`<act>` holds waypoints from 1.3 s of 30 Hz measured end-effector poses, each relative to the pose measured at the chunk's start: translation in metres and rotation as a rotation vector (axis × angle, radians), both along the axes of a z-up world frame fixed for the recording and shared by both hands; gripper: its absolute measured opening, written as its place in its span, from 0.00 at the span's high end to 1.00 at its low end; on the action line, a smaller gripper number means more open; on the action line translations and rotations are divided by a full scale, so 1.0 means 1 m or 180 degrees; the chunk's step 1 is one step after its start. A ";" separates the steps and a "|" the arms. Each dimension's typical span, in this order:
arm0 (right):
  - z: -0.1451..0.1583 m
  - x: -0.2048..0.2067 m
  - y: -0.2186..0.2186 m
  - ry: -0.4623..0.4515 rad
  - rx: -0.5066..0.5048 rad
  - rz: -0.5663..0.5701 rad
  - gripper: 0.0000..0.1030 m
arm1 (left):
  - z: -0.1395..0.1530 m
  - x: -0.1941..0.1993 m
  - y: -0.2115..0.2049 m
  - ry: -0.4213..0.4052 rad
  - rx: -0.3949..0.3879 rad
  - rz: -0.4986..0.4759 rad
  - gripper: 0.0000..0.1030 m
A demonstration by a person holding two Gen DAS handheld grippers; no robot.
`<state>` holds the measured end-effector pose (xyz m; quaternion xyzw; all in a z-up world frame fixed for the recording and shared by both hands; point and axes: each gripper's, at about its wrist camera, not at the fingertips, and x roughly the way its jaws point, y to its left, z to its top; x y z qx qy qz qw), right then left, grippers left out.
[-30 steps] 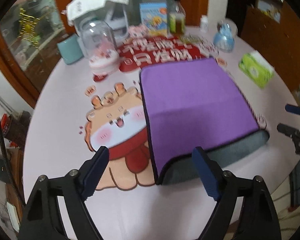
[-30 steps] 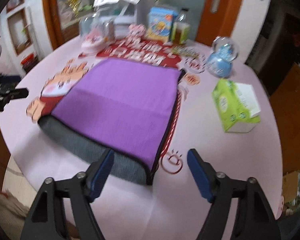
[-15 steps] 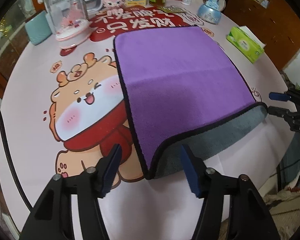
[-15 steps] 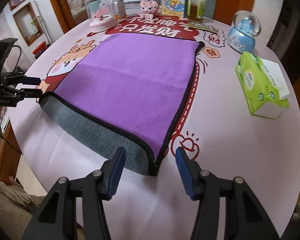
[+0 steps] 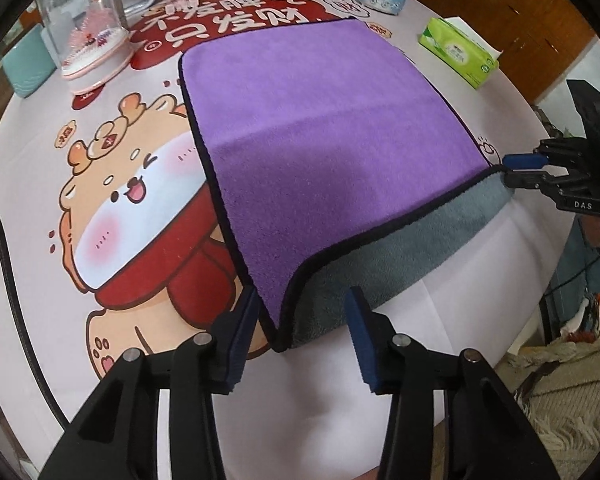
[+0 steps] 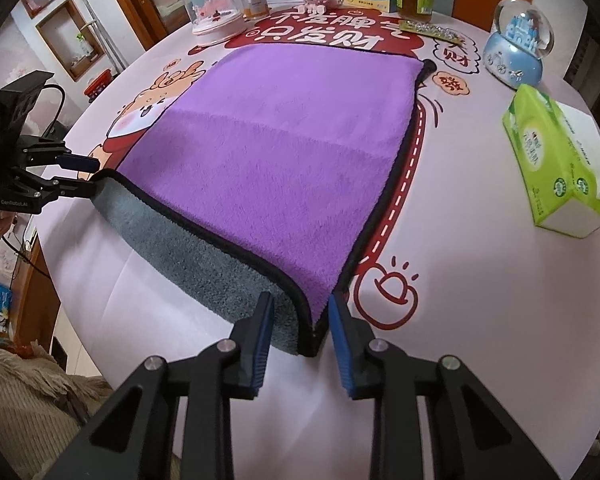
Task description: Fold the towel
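A purple towel [image 5: 320, 140] with a black hem and grey underside lies flat on the round table, its near edge curled up to show the grey side [image 5: 380, 264]; it also shows in the right wrist view [image 6: 268, 160]. My left gripper [image 5: 300, 336] is open, its blue pads on either side of the towel's near left corner. My right gripper [image 6: 300, 332] is open, straddling the near right corner. Each gripper shows in the other's view: the right one [image 5: 512, 170], the left one [image 6: 82, 176].
A green tissue pack [image 6: 556, 160] lies right of the towel. A snow globe [image 6: 516, 44], bottles, a box and a glass dome [image 5: 88, 36] stand at the table's far side. The table's pink cartoon cloth [image 5: 112, 200] spreads to the left.
Both grippers have moved forward and down to the towel's near corners, and their jaws have narrowed around the corners. The towel has not moved.
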<state>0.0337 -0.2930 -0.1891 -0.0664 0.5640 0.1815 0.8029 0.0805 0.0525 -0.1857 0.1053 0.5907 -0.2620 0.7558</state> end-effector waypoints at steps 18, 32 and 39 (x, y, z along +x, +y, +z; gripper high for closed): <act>-0.005 0.004 0.002 0.0093 0.0063 0.0100 0.92 | -0.014 0.008 -0.003 0.0242 -0.0068 -0.0063 0.71; -0.002 0.002 0.006 -0.0008 -0.0045 0.0101 0.96 | -0.009 0.004 -0.006 0.0099 0.0153 -0.0106 0.96; 0.009 -0.001 0.009 -0.0141 -0.0155 -0.0003 0.96 | 0.005 0.003 -0.009 -0.0132 0.0325 0.0032 0.96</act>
